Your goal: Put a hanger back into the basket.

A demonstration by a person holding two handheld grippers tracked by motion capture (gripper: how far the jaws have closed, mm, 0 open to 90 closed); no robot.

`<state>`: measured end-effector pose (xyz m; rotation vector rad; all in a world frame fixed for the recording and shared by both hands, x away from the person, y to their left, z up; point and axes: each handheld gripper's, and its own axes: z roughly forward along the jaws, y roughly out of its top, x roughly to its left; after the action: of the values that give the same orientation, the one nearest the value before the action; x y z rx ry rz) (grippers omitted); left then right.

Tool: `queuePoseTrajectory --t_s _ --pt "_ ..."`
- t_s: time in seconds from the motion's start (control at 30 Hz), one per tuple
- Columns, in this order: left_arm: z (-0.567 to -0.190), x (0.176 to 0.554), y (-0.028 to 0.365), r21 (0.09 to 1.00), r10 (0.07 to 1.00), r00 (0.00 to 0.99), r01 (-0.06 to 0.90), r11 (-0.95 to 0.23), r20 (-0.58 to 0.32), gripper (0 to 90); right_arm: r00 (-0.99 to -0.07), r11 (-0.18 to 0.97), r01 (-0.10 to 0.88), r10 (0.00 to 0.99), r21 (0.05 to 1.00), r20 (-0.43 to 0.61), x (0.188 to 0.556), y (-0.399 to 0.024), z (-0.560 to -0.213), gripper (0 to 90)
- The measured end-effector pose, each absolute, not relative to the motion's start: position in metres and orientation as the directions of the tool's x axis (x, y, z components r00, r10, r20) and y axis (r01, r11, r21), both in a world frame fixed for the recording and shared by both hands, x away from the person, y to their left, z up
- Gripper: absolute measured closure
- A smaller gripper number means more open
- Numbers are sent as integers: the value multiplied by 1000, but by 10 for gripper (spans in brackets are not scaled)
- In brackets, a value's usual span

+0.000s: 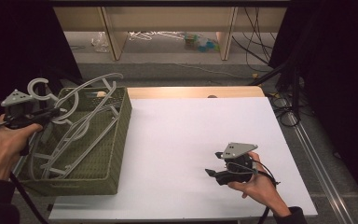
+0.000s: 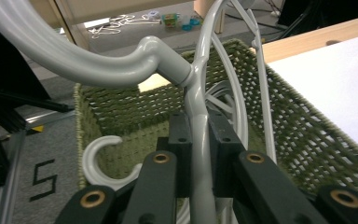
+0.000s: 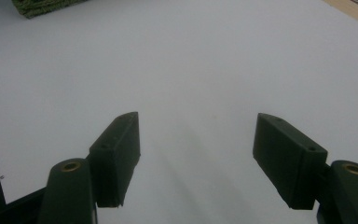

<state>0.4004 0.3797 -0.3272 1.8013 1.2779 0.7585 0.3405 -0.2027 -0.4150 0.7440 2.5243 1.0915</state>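
Above the woven green basket (image 1: pixel 121 140), left fingers (image 2: pixel 182 140) pinch a smooth grey hanger (image 2: pixel 198 154); right fingers (image 3: pixel 116 154) gape empty.

Below the left gripper's fingers (image 2: pixel 182 140), the grey hanger (image 2: pixel 200 154) they clamp runs off the bottom edge of the left gripper view, so its lower part is cut off. Its hook leaves the top left corner above them. Beyond the fingers, the small things on the floor (image 2: pixel 177 19) are too blurred to name. Past the right gripper's fingers (image 3: pixel 116 154), the basket (image 3: pixel 42 7) is cropped to a corner.
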Motion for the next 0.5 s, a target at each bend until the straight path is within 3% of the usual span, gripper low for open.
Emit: queuePoseTrajectory --t_s 0.5 --pt "-352 408 384 821 925 355 483 -305 134 814 -822 576 344 566 741 -58 341 -204 -414 329"
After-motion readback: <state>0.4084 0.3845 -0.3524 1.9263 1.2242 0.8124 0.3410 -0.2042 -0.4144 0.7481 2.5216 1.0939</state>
